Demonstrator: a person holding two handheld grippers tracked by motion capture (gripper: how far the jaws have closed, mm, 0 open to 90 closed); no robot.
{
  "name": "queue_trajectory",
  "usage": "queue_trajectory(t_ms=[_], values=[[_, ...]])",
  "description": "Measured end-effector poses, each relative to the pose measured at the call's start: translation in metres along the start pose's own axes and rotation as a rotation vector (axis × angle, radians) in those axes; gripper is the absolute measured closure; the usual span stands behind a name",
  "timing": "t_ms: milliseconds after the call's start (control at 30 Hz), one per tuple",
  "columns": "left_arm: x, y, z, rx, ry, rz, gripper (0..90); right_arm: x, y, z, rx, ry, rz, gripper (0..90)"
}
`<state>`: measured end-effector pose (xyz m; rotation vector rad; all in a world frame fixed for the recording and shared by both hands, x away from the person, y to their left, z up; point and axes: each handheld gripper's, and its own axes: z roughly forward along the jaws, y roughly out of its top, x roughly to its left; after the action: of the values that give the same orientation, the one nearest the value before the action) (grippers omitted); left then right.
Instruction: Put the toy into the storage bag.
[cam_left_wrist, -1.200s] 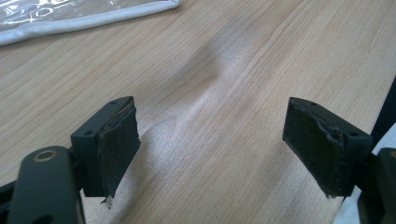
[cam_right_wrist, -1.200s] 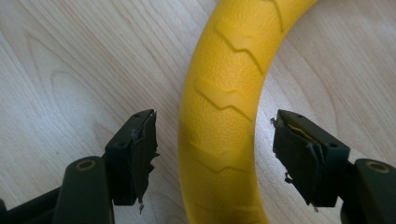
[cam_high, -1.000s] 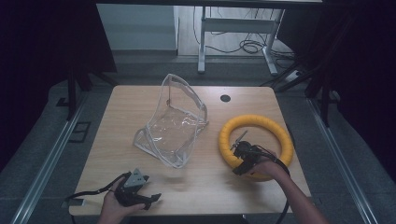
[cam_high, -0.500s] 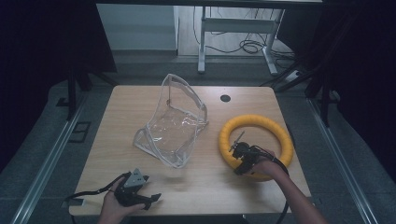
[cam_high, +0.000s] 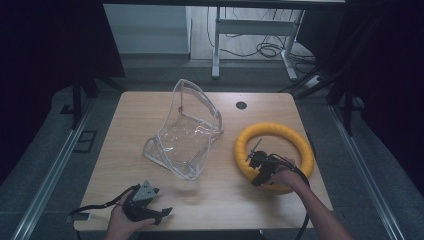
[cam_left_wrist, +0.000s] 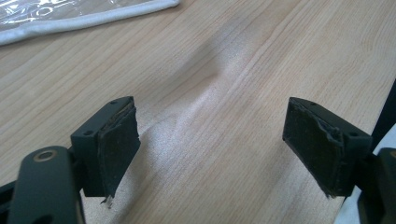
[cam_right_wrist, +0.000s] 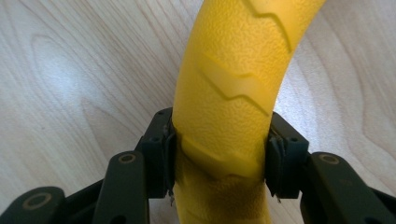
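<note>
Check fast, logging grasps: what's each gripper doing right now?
Left gripper: open, empty, over the table.
Right gripper: shut on the yellow ring.

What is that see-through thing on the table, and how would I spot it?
Find the wooden table. At its middle, left of the yellow ring, lies a clear plastic bag with white edging. It alone is transparent, with one end standing up.

No writing, label, brand or number can be read anywhere. The yellow ring (cam_right_wrist: 232, 88) carries only raised zigzag ridges, no letters; the tabletop (cam_high: 150, 110) and clear pouch (cam_high: 186, 135) are unmarked.
</note>
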<state>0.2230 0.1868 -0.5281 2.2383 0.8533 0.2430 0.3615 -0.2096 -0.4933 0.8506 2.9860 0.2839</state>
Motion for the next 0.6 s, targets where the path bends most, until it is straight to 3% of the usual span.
queue_trajectory(t_ms=[367,600], values=[[0.0,0.0,0.0,-0.001,0.001,0.0,18.3,-0.005,-0.005,-0.027,-0.107,0.003,0.05,52.4],[0.0,0.0,0.0,-0.003,0.001,-0.002,18.4,-0.004,-0.007,-0.039,-0.16,-0.001,0.047,52.5]])
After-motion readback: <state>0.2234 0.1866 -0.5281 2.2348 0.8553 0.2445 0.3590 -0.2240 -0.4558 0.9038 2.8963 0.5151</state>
